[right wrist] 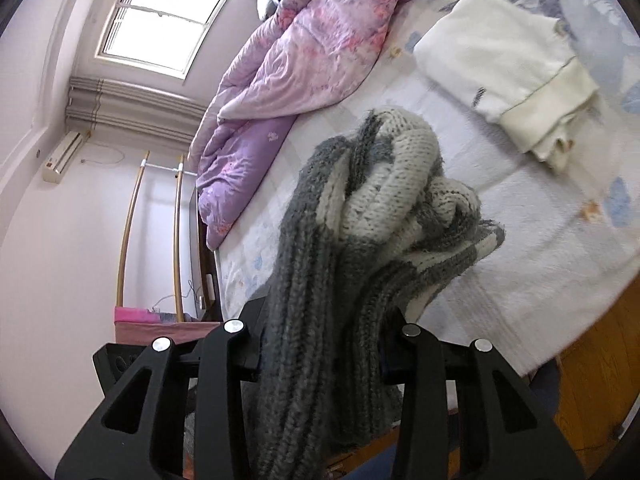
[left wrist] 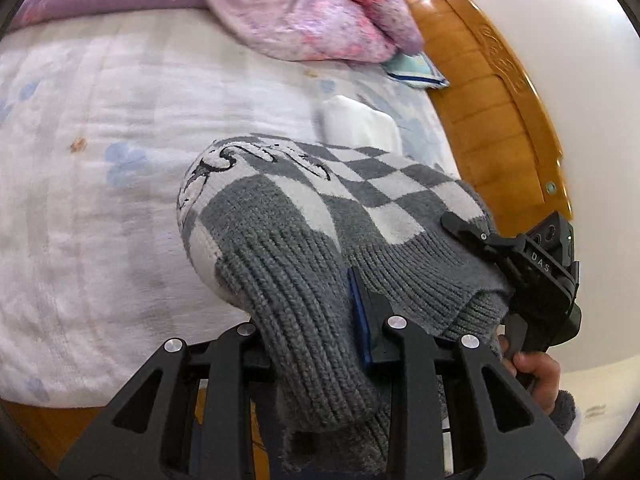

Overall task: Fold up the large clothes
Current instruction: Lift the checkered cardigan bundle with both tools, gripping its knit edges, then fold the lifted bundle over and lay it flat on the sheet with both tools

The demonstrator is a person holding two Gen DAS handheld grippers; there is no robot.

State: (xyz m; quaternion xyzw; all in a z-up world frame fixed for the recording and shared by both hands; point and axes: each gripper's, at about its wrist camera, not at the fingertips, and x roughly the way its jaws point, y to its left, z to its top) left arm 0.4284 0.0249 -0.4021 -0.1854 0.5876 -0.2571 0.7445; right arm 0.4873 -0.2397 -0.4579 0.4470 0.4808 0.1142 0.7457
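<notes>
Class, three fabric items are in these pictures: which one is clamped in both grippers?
The grey-and-white checked sweater, pinched at its ribbed hem by the left gripper and right gripper. The folded cream garment and purple floral quilt lie untouched on the bed.

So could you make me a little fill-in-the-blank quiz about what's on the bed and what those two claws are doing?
1. Both the left claw and the right claw are shut on the same grey and white ____.
2. Its pattern is ____ squares.
3. The bunched quilt on the bed is mostly ____.
4. The folded garment lying on the bed is ____ in colour.

Missing words: sweater; checkered; purple; cream
</notes>
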